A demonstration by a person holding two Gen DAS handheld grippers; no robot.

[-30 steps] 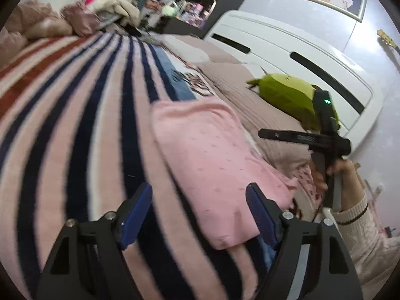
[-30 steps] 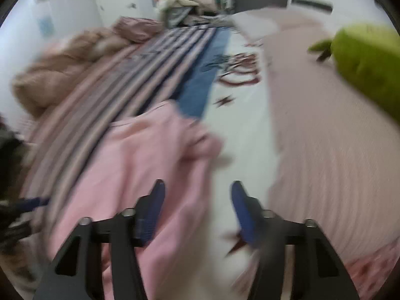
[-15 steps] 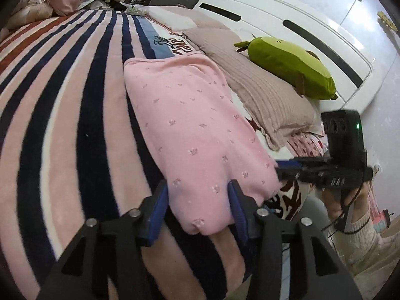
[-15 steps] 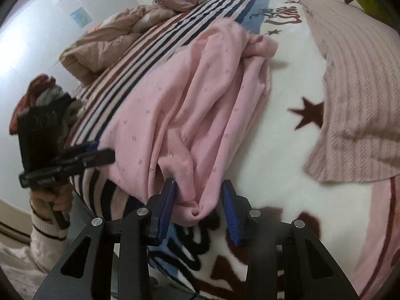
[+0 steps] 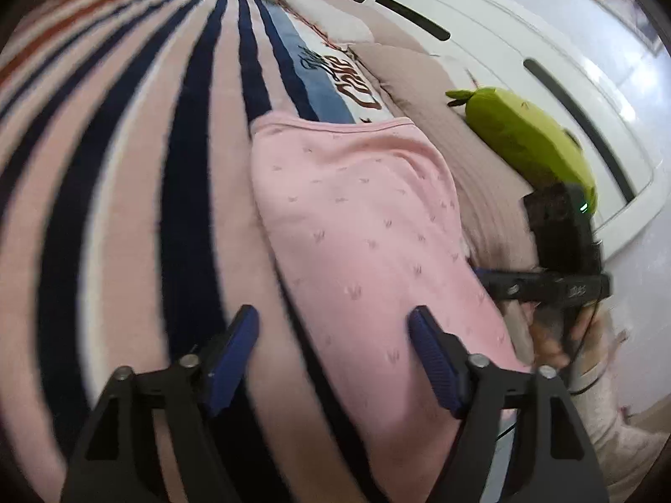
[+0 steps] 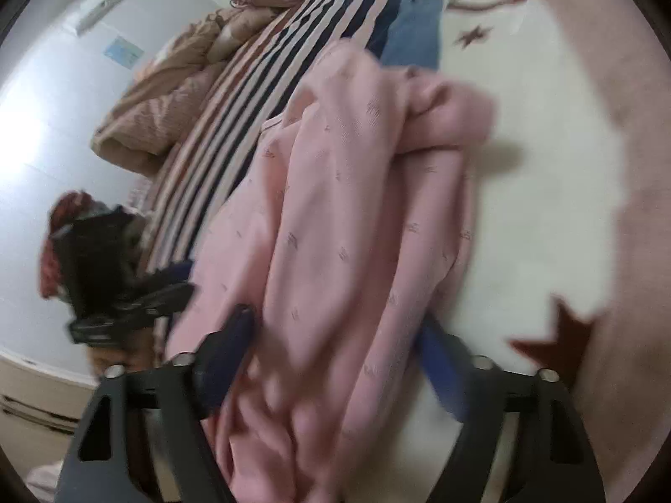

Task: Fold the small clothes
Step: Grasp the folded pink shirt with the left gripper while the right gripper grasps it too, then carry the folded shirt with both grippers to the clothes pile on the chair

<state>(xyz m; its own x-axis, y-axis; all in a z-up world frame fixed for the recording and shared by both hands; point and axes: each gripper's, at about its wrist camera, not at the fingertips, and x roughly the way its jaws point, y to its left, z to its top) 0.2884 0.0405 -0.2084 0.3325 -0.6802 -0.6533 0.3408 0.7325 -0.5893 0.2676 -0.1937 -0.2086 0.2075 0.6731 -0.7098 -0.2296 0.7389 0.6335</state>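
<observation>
Where the left gripper (image 5: pixel 333 337) looks out, the pink top (image 5: pixel 369 226) lies flat on the striped blanket (image 5: pixel 126 193). The jaws are opening. The near edge of the top runs between them, closer to the right blue pad (image 5: pixel 432 356), and the pads are not pressing on it. A green plush (image 5: pixel 524 138) lies on the bed farther off. The right gripper (image 5: pixel 549 285) shows at the top's far side, in a hand (image 5: pixel 557 335).

From the right gripper (image 6: pixel 335 352), the top (image 6: pixel 356 218) is bunched in folds and comes down between the jaws. They are opening too, and the cloth sits loose between the pads. The picture is blurry. The left gripper (image 6: pixel 126 306) shows at the left, by the top's other edge.
</observation>
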